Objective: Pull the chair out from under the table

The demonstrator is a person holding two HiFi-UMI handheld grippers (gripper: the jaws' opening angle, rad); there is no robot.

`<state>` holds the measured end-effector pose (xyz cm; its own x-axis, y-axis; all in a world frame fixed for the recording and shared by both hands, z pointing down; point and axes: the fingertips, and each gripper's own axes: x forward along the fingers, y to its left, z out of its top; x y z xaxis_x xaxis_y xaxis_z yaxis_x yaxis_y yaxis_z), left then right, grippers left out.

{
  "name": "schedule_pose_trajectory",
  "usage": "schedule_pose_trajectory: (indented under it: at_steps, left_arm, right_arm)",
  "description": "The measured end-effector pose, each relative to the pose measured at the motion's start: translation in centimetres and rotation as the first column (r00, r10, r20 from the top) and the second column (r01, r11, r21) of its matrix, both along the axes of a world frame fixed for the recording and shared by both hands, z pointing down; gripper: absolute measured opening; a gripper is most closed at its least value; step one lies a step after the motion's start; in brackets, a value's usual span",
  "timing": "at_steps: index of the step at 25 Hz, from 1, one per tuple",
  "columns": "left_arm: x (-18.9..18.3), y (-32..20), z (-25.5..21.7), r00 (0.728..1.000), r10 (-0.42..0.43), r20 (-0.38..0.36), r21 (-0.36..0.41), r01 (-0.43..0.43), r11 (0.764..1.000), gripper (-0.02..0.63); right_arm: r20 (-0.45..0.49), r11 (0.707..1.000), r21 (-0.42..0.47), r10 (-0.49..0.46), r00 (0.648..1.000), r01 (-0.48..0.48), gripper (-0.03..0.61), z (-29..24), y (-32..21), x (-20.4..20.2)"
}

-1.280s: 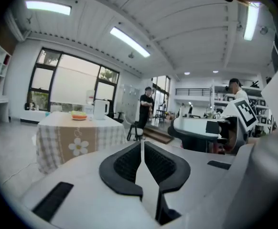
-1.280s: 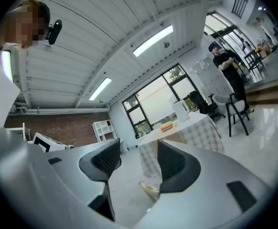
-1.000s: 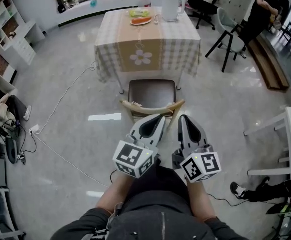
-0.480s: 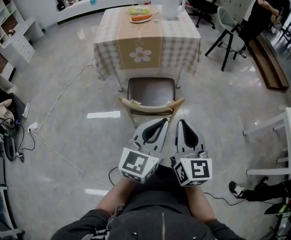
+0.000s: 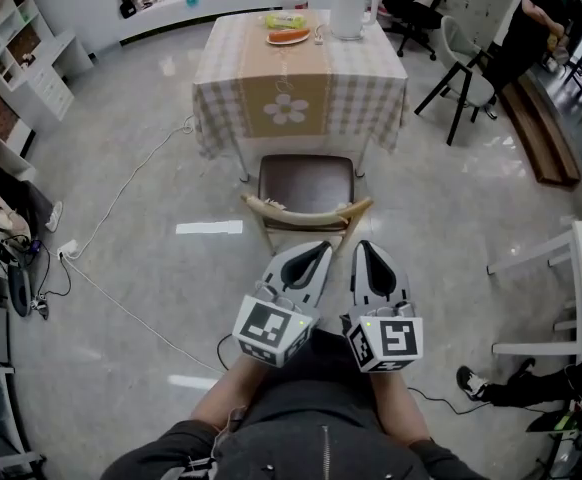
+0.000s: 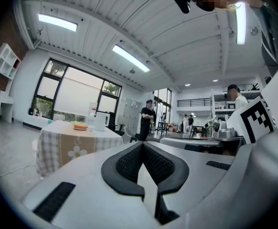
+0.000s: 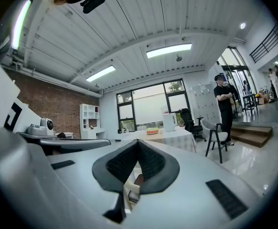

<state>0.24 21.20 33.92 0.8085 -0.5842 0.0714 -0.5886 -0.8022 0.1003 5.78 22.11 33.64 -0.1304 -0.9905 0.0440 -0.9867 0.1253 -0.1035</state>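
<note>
Left gripper (image 5: 314,250) jaws pressed together, empty. Right gripper (image 5: 368,249) jaws pressed together too, nothing pinched. Chair (image 5: 305,182) stood just ahead of both tips, untouched; table (image 5: 301,88) beyond it.

Left gripper (image 6: 142,144): jaws closed together, nothing between them.
Table (image 6: 53,149): checked cloth, beyond the jaws, left.
Tabletop: plate of food (image 6: 80,126) beside white kettle (image 6: 101,120).
Background: person (image 6: 147,119) standing.

Checked table (image 5: 371,83) bears jug (image 5: 347,10), perhaps a food plate (image 5: 287,36)

Dark jacket (image 5: 321,438); grey left gripper (image 5: 318,251) and right gripper (image 5: 365,249) bear black-white marker cubes (image 5: 271,330).
</note>
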Motion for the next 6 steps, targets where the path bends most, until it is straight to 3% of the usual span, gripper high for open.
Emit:
schedule_pose_trajectory:
  at_steps: [6]
  left_arm:
    - [0.32, 0.74, 1.03, 1.000, 0.010, 0.021, -0.003, -0.010, 1.000, 0.008]
  right_arm:
    - [0.012, 1.000, -0.013, -0.009, 1.000, 0.009, 0.011, 0.77, 0.16, -0.24]
